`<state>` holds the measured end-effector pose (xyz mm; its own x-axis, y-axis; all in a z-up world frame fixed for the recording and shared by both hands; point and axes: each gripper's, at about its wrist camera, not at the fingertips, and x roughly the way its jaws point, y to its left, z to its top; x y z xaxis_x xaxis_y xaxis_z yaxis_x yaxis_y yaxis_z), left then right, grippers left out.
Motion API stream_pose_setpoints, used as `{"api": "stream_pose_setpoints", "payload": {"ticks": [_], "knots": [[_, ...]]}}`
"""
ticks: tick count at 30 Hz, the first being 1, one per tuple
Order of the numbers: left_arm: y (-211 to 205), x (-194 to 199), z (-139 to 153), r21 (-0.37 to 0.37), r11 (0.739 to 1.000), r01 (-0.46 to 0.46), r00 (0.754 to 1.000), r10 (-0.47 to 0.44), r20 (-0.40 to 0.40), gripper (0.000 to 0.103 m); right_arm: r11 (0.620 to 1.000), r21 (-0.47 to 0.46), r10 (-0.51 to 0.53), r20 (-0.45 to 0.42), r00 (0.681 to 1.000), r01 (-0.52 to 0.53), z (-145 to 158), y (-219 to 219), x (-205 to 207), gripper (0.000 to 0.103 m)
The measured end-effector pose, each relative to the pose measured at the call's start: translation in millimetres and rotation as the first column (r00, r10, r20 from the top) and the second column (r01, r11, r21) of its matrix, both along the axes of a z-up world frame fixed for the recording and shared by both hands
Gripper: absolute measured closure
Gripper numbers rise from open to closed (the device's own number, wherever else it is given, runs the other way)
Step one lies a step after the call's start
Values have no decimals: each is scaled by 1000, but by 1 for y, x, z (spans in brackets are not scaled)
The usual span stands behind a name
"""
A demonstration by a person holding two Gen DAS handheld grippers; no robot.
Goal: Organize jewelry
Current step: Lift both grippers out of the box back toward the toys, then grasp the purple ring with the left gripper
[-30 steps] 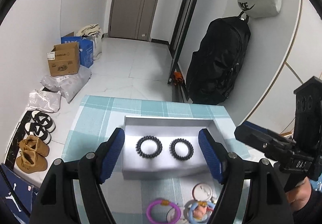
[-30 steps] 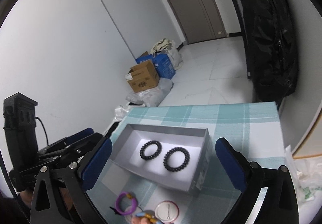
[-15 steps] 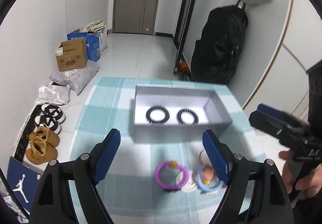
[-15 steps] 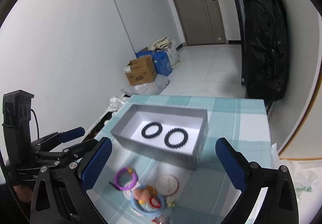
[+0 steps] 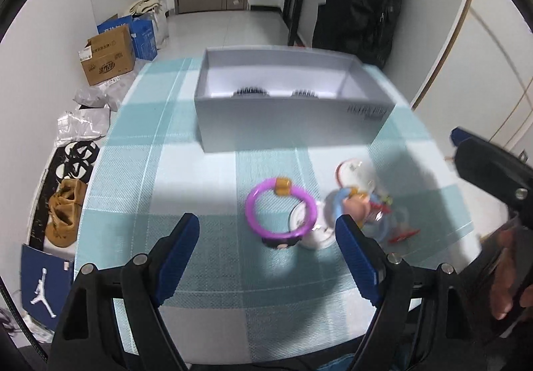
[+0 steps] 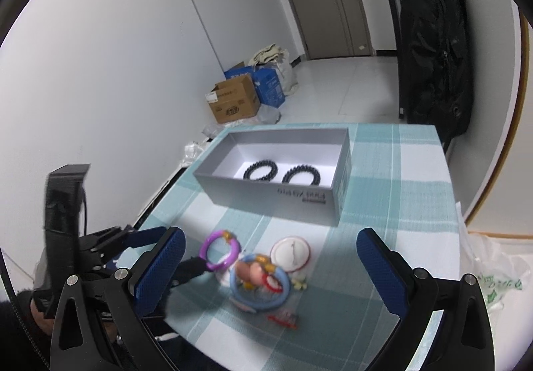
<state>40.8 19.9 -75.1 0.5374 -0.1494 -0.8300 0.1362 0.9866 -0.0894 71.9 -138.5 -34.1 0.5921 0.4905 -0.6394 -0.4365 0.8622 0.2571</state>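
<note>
Both tongs, left tongs [image 5: 266,234] and right tongs [image 6: 269,251], are hanging wide apart and empty over the worktop [image 5: 200,171]. Just ahead of the left pair, the purple ring [image 5: 281,212] is lying beside the box [image 5: 289,117]; it looks light, stiff and slippery, so pinching across its rim seems best.

Perhaps Jumpman logo on blue bag [image 5: 45,284]

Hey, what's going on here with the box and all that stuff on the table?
A person holds a claw in each hand and is sorting jewelry into the grey box. Two black hair ties already lie inside it. The left claw is open over the purple ring, and the right claw is open and empty above the pile of trinkets on the checked cloth.
</note>
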Motion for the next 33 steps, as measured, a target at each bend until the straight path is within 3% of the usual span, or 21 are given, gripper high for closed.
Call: {"api": "stream_pose_setpoints", "payload": {"ticks": [2,6,13,29,31,33], "knots": [[-1,1,-6,40,999,0,1000,1,-11,23,1000,-4,-3,-14,1000,3,-4,1,-1,0],[1,4,-8,38,999,-9,1000,10,-29,23,1000,-7,-23,-35,999,23,-11,-1,0,0],[3,10,-18,-7,1000,-26,997,25,-75,23,998,6,-61,-75,995,62,-20,-11,8,0],[-1,16,-18,-23,1000,11,998,-13,-56,23,998,-1,-64,-91,994,64,-23,-12,11,0],[-1,16,-17,-26,999,19,998,-20,-53,32,998,-1,-67,-94,993,68,-23,-13,12,0],[-2,17,-16,-46,998,31,998,-33,-46,53,997,-2,-74,-95,993,75,-24,-14,12,0]]}}
